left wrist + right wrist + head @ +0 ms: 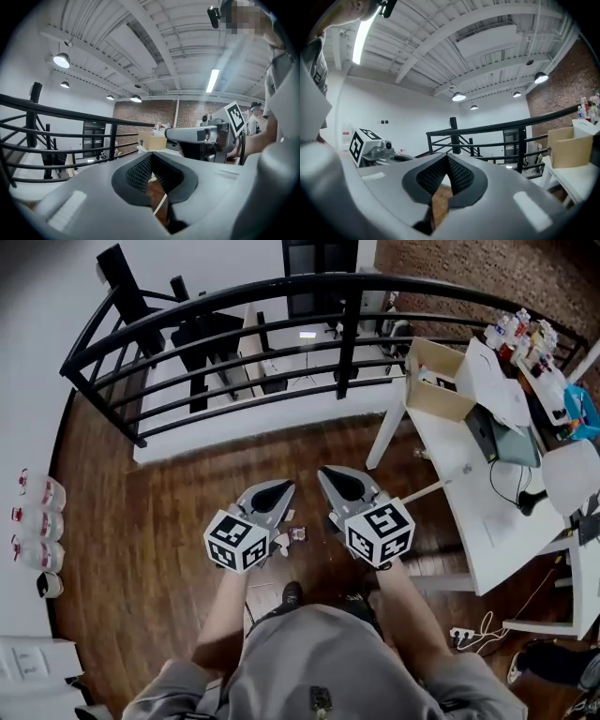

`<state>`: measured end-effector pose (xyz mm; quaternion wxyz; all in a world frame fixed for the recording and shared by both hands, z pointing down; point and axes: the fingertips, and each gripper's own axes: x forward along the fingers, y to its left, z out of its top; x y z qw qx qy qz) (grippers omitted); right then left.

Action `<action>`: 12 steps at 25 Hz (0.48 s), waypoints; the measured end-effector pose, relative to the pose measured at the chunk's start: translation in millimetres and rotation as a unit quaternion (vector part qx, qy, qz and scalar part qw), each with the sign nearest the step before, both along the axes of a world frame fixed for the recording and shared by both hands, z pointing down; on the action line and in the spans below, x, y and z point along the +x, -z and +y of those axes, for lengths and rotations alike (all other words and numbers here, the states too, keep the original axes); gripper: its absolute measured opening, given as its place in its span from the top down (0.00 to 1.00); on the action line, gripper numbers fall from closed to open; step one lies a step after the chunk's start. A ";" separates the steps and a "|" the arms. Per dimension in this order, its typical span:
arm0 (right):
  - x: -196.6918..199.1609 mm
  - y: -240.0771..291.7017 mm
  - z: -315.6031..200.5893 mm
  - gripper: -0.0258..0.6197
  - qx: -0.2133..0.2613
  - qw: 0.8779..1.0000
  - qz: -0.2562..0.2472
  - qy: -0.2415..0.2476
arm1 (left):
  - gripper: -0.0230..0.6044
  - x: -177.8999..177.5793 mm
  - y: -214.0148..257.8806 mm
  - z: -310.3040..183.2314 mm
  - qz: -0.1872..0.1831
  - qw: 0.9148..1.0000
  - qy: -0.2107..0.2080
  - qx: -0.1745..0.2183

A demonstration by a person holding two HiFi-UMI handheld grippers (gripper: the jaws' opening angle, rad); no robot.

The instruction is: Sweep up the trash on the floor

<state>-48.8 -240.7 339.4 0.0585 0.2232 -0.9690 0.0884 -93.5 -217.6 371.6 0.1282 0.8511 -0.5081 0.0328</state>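
Note:
I stand on a dark wooden floor (141, 521) and hold both grippers up about level in front of me. The left gripper (284, 487) is shut with nothing between its jaws, and its black pads (136, 171) meet at the tip. The right gripper (324, 472) is also shut and empty, pads (461, 176) together; it shows beside the left one in the left gripper view (173, 135). Small scraps of trash (298, 533) lie on the floor under and between the grippers, with a white bit (280, 550) close by. No broom or dustpan is in sight.
A black curved railing (281, 343) runs across ahead, with a drop behind it. A white table (469, 474) at the right carries a cardboard box (436, 381), papers, a laptop and bottles. Jugs (37, 521) line the left wall. A power strip (464, 634) lies at lower right.

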 end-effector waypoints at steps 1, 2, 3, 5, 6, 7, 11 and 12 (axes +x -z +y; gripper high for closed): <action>-11.4 4.9 5.2 0.96 0.010 1.000 0.003 0.003 | 0.96 -9.8 5.9 5.6 0.001 1.000 0.005 0.006; -21.2 9.1 10.2 0.96 0.018 1.000 0.006 0.006 | 0.96 -18.4 11.7 10.7 0.001 1.000 0.009 0.012; -29.6 12.7 15.1 0.96 0.024 1.000 0.008 0.009 | 0.96 -25.7 16.7 15.7 0.000 1.000 0.012 0.017; -42.6 18.0 23.6 0.96 0.032 0.999 0.010 0.013 | 0.96 -37.3 23.9 24.3 -0.004 1.000 0.016 0.023; -47.5 19.8 26.8 0.96 0.035 0.999 0.011 0.014 | 0.96 -41.9 26.5 27.8 -0.006 1.000 0.016 0.026; -51.6 21.0 29.5 0.96 0.038 0.999 0.012 0.015 | 0.95 -45.8 28.6 30.8 -0.007 0.999 0.017 0.028; -62.0 26.1 36.5 0.96 0.044 0.999 0.016 0.016 | 0.96 -56.3 33.3 38.6 -0.004 0.999 0.016 0.031; -63.4 27.3 37.5 0.96 0.045 0.999 0.017 0.015 | 0.96 -57.8 33.9 39.8 -0.004 0.999 0.015 0.030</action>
